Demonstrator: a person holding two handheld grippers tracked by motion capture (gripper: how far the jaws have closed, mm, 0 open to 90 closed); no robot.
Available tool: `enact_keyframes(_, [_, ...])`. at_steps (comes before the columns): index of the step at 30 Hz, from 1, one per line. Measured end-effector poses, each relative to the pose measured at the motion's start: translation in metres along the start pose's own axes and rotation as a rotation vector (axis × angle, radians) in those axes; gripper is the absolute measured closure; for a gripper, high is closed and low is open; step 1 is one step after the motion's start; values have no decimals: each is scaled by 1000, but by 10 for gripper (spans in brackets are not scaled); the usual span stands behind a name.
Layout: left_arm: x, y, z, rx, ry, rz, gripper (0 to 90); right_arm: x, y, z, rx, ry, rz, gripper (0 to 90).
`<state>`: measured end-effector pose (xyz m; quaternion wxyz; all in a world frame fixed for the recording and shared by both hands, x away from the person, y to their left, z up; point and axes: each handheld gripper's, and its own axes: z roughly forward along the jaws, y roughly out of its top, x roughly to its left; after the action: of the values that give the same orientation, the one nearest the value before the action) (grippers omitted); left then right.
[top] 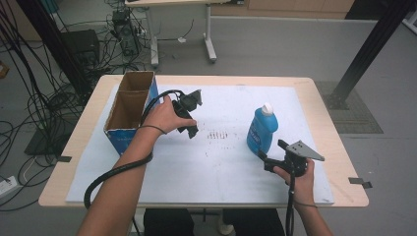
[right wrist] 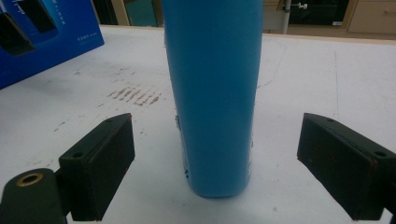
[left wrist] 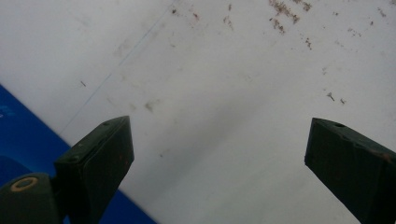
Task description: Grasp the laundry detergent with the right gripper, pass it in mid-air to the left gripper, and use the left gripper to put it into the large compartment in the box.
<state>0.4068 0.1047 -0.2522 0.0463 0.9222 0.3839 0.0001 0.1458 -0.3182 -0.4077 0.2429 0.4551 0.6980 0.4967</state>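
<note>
High view: I see a wooden table (top: 324, 128) with a white sheet (top: 216, 167) over most of its top. My left claw (top: 191, 129) is in my left hand (top: 164, 115), close to the left edge of the sheet. It tips down at the sheet, just beside the cardboard box (top: 130, 110). It has nothing in it. The box stands at the back left corner of the sheet. Its top is open. I can see its brown inside walls, and the part I can see has nothing in it. Its outside is blue and white. My right claw (top: 265, 160) is in my right hand (top: 297, 177), near the front right corner. It points at the blue bottle (top: 261, 129), which stands up on the right half of the sheet with a white cap on. The claw tip is just beside the bottom of the bottle. I cannot tell from up here if they touch.

Left gripper view: My two black jaws stand wide apart. Between them is just the white sheet, with small brown marks (left wrist: 285, 9) on it. A strip of the blue box wall (left wrist: 23, 135) shows at the lower left.

Right gripper view: My jaws are wide apart here too. The blue bottle (right wrist: 212, 93) stands right between them, upright on the sheet. There is a gap on each side, so neither jaw touches it. Reddish smudges (right wrist: 135, 95) lie on the sheet to the left of the bottle. The blue box (right wrist: 51, 39) shows at the far left.
</note>
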Motion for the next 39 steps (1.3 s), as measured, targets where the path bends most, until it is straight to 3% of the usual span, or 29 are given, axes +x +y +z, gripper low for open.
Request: enact_keyframes(39, [3, 1, -2, -4, -2, 5, 85, 1, -1, 4, 0, 0, 11, 110])
